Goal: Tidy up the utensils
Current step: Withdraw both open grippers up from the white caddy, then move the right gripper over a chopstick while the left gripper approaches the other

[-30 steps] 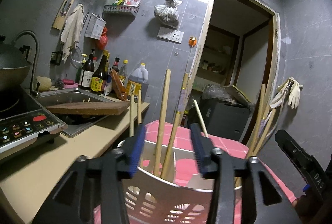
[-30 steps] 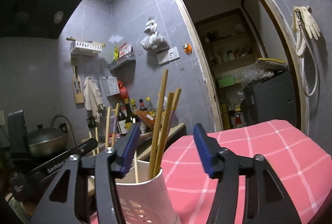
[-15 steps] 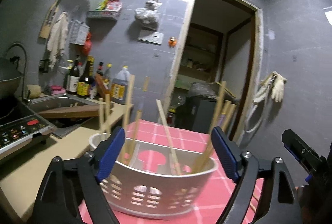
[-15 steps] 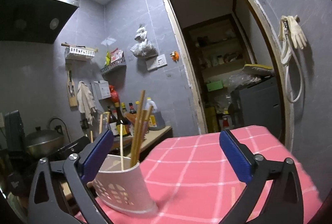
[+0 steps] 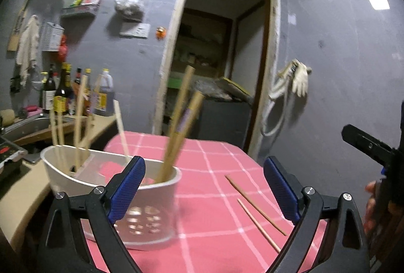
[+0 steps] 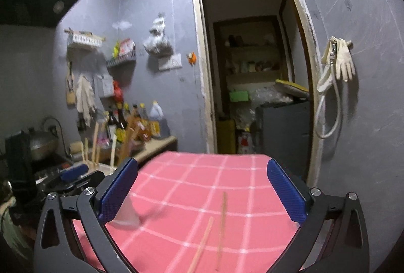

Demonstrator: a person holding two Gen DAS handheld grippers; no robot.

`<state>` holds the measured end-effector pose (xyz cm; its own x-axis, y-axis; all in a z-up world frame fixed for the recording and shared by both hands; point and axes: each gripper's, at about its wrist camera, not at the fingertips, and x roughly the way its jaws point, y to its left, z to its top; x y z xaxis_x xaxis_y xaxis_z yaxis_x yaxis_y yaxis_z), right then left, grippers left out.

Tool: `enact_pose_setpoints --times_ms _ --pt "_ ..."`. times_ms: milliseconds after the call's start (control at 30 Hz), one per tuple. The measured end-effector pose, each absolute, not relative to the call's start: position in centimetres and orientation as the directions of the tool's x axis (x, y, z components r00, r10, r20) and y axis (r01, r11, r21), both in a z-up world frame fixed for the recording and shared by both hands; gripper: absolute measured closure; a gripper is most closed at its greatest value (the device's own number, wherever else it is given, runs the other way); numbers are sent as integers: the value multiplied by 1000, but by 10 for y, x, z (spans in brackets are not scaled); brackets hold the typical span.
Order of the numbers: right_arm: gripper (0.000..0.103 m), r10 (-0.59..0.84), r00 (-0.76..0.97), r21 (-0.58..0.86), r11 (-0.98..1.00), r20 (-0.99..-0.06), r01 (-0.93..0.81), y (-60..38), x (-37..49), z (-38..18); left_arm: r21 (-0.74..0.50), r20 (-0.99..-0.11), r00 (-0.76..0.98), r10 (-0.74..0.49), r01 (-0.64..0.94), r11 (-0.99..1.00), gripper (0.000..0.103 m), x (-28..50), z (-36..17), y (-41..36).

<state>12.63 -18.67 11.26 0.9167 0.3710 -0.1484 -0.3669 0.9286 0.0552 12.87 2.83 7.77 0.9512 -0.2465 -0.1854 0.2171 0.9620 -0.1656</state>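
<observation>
While the white utensil holder [image 5: 151,199] stands on the pink checked tablecloth [image 5: 214,172] with wooden chopsticks [image 5: 176,126] leaning upright in it, two loose chopsticks [image 5: 255,204] lie flat on the cloth to its right. Both the left gripper [image 5: 204,187] and the right gripper [image 6: 202,192] have just been opening; their blue pads stand wide apart, gripping nothing.

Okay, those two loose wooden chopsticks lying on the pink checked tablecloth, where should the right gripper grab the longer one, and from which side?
Take the longer wooden chopstick near its middle, coming down from above with the open right gripper turned so its fingers straddle the stick crosswise. It lies flat on the pink checked tablecloth, thin and straight, so probably only its sides can be pinched. The shorter chopstick lies close beside it; stay clear of it.
</observation>
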Motion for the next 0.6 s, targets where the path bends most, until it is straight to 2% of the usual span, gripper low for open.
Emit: enact_pose_setpoints --times_ms 167,400,500,567,600 --pt "0 331 909 29 942 -251 -335 -203 140 95 -162 -288 910 -298 261 952 11 146 65 -3" --pt "2 340 830 88 937 -442 -337 -223 173 52 -180 -449 821 -352 303 936 12 169 40 -35" --pt "15 356 792 95 929 -495 -358 -225 182 39 -174 -496 794 -350 305 936 13 178 32 -45" --pt "27 369 767 99 922 -526 -375 -226 187 31 -173 -532 767 -358 315 933 17 185 26 -51" --pt "29 377 750 106 917 -543 -383 -227 191 26 -174 -552 751 -363 323 930 22 188 23 -54"
